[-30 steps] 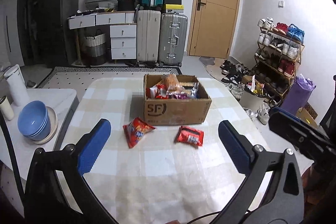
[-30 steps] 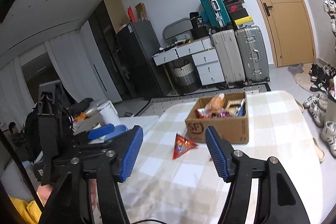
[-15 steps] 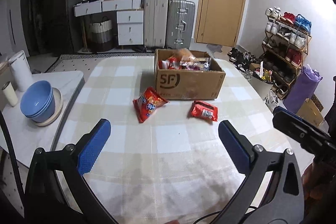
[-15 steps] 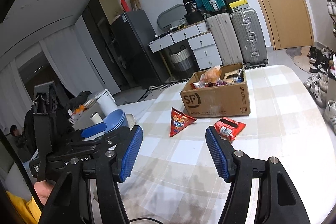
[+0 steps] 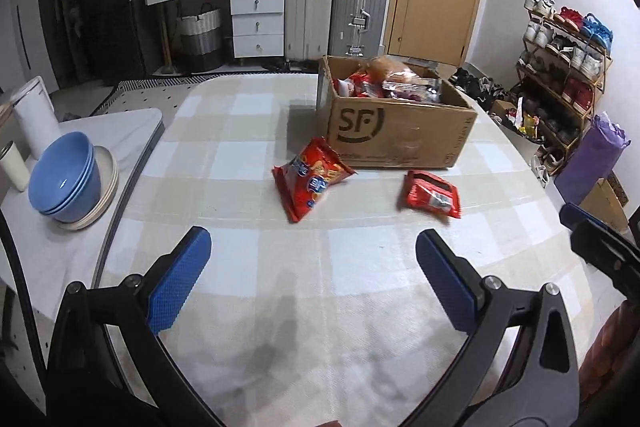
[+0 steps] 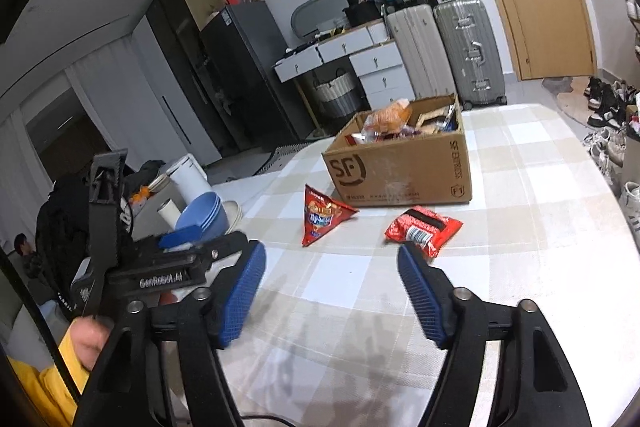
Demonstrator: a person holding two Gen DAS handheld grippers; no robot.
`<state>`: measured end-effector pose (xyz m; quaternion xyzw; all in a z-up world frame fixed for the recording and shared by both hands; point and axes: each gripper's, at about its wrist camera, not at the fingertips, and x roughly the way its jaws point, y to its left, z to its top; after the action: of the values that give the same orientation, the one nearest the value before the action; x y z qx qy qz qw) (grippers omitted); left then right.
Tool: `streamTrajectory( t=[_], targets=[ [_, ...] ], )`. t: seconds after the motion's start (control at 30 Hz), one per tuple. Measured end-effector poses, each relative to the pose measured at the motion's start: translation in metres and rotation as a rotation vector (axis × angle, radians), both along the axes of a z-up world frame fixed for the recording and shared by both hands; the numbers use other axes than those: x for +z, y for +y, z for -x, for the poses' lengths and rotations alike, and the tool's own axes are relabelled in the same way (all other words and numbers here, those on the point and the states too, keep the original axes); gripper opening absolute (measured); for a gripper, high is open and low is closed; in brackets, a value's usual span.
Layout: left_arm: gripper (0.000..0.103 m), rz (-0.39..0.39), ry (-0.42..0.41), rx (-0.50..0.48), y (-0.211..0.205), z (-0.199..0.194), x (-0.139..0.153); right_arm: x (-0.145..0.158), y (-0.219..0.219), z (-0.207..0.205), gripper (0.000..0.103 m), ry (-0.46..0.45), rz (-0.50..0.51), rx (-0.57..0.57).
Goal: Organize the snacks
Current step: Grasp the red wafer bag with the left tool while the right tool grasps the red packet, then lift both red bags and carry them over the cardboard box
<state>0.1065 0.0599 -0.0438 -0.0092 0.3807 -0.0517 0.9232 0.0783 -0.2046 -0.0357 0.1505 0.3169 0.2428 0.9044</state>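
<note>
A cardboard SF box [image 5: 396, 131] holding several snack packs stands on the checked table [image 5: 280, 287]; it also shows in the right wrist view [image 6: 400, 167]. Two red snack bags lie in front of it: a larger chip bag [image 5: 310, 181] [image 6: 322, 217] on the left and a smaller red pack [image 5: 432, 195] [image 6: 422, 229] on the right. My left gripper [image 5: 314, 281] is open and empty, above the table short of the bags. My right gripper [image 6: 332, 291] is open and empty, its right finger close to the smaller pack.
A side table on the left holds stacked blue bowls [image 5: 66, 183] on a plate, a white kettle [image 5: 34, 115] and a cup. Suitcases [image 5: 336, 11], drawers and a door stand behind. A shoe rack [image 5: 564, 99] is on the right.
Both grippers have moved forward and lower toward the table; the box and the two bags appear closer and larger. Both stay open.
</note>
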Motion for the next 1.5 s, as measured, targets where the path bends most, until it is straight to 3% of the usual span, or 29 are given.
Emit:
streamTrajectory(
  t=[0.03, 0.1, 0.3, 0.4, 0.57, 0.7, 0.73, 0.97, 1.07, 1.17, 1.33, 1.5],
  targets=[
    [0.102, -0.005, -0.002, -0.003, 0.002, -0.007, -0.003, -0.005, 0.001, -0.004, 0.085, 0.007, 0.006, 0.01],
    [0.102, -0.031, 0.0, 0.012, 0.007, -0.023, -0.011, -0.013, 0.002, -0.011, 0.089, 0.022, 0.038, 0.002],
    [0.102, 0.009, 0.071, 0.029, 0.022, -0.079, -0.037, -0.033, 0.0, -0.044, 0.089, 0.071, 0.081, -0.001],
    [0.102, -0.021, 0.077, 0.024, 0.021, -0.103, -0.05, -0.044, 0.0, -0.067, 0.089, 0.091, 0.135, -0.008],
    [0.099, 0.005, 0.134, -0.019, 0.023, -0.145, -0.075, -0.062, 0.006, -0.107, 0.089, 0.128, 0.206, 0.017],
    [0.082, 0.029, 0.177, -0.043, 0.024, -0.171, -0.096, -0.077, 0.021, -0.133, 0.089, 0.121, 0.388, 0.01],
    [0.082, 0.047, 0.196, -0.058, 0.024, -0.178, -0.101, -0.082, 0.029, -0.139, 0.089, 0.109, 0.441, 0.03],
    [0.071, 0.081, 0.221, -0.117, 0.02, -0.204, -0.121, -0.1, 0.052, -0.157, 0.089, 0.104, 0.521, 0.121],
    [0.053, 0.081, 0.245, -0.148, 0.015, -0.211, -0.132, -0.11, 0.051, -0.17, 0.077, 0.145, 0.487, 0.143],
    [0.05, 0.077, 0.233, -0.158, 0.014, -0.216, -0.137, -0.116, 0.045, -0.173, 0.071, 0.161, 0.449, 0.135],
    [0.042, 0.16, 0.222, -0.142, 0.029, -0.215, -0.143, -0.118, 0.04, -0.167, 0.045, 0.148, 0.436, 0.142],
    [0.032, 0.16, 0.222, -0.142, 0.03, -0.207, -0.14, -0.117, 0.032, -0.17, 0.042, 0.174, 0.382, 0.138]
  ],
)
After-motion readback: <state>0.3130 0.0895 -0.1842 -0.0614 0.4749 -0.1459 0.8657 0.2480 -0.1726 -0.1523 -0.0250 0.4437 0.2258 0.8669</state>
